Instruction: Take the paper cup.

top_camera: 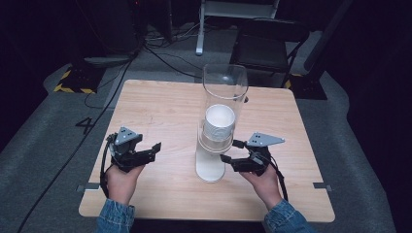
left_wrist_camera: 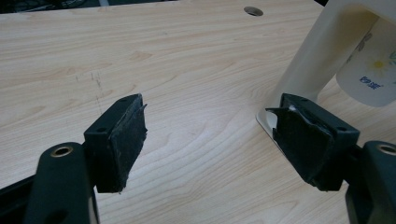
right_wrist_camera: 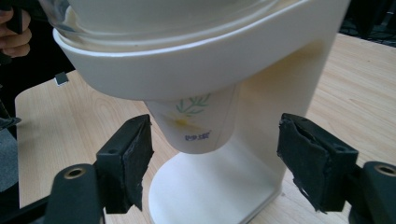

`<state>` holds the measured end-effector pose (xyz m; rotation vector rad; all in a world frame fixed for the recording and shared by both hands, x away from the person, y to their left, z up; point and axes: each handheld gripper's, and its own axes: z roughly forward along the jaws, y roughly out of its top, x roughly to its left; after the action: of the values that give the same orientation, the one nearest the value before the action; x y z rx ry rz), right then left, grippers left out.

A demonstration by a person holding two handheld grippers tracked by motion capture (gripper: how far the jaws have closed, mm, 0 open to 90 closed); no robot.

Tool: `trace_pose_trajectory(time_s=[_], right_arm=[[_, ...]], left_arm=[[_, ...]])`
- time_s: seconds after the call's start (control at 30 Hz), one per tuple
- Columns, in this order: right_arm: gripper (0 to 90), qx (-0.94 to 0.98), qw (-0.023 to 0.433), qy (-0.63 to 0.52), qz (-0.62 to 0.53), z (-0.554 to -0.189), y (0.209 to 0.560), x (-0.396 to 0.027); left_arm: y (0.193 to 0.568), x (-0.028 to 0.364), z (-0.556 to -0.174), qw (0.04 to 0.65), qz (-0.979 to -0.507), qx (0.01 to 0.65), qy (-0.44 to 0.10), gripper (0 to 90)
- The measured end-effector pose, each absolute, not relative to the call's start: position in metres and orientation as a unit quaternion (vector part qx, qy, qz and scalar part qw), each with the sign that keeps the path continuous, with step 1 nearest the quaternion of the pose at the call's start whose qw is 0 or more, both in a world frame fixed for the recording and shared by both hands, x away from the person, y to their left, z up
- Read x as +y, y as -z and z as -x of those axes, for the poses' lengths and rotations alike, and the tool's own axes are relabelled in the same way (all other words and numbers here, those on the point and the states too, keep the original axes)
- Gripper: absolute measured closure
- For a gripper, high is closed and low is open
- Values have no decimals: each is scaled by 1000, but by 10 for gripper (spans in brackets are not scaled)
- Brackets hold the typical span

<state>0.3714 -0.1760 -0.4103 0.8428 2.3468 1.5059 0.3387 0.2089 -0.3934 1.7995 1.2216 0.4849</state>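
A cup dispenser (top_camera: 214, 145) stands upright near the middle of the wooden counter (top_camera: 160, 111): a clear tube on a cream collar and stand, with a stack of paper cups inside. The bottom paper cup (right_wrist_camera: 196, 123) pokes down out of the collar, mouth up and base down, so its long axis is vertical and it hangs above the stand's foot without touching it. That cup sits straight ahead of the right gripper (top_camera: 232, 151) and slightly above the line of its jaws; in the right gripper view the printed cup wall lies between and beyond the two pads, nearer the left-hand pad, with clear gaps on both sides. The right jaws stand wide apart and hold nothing. In the high view this gripper is just beside the dispenser, on its right side, pointing inward at it. The left gripper (top_camera: 145, 153) rests further off on the other side, well apart from the stand; in the left gripper view the stand's cream column and the cup appear off to the far right, outside the span of its jaws, which are also spread wide and empty over bare counter. Judging from this, the right hand (top_camera: 265, 182) is the nearer one for taking the cup, and would likely need to go forward and a little up, then draw the cup downward along its axis.
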Motion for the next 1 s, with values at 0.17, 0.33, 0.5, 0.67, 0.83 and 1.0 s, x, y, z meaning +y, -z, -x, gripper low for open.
trace_pose_trajectory(time_s=[0.17, 0.33, 0.5, 0.67, 0.83, 1.0], right_arm=[[250, 798, 111, -518, -288, -374, 416, -168], [245, 794, 106, -525, -288, -376, 422, -162], [232, 794, 114, -524, -287, -379, 430, -155], [227, 794, 126, -523, -282, -380, 435, -145], [249, 792, 134, -525, -280, -382, 439, -137], [320, 787, 146, -531, -278, -381, 441, -134]], left_arm=[[394, 209, -339, 438, -727, 490, -197, 252], [395, 208, -339, 437, -727, 491, -196, 252], [395, 208, -339, 436, -729, 490, -196, 251], [396, 207, -339, 435, -730, 491, -194, 251], [396, 207, -339, 434, -730, 491, -194, 252], [397, 208, -339, 434, -730, 491, -195, 251]])
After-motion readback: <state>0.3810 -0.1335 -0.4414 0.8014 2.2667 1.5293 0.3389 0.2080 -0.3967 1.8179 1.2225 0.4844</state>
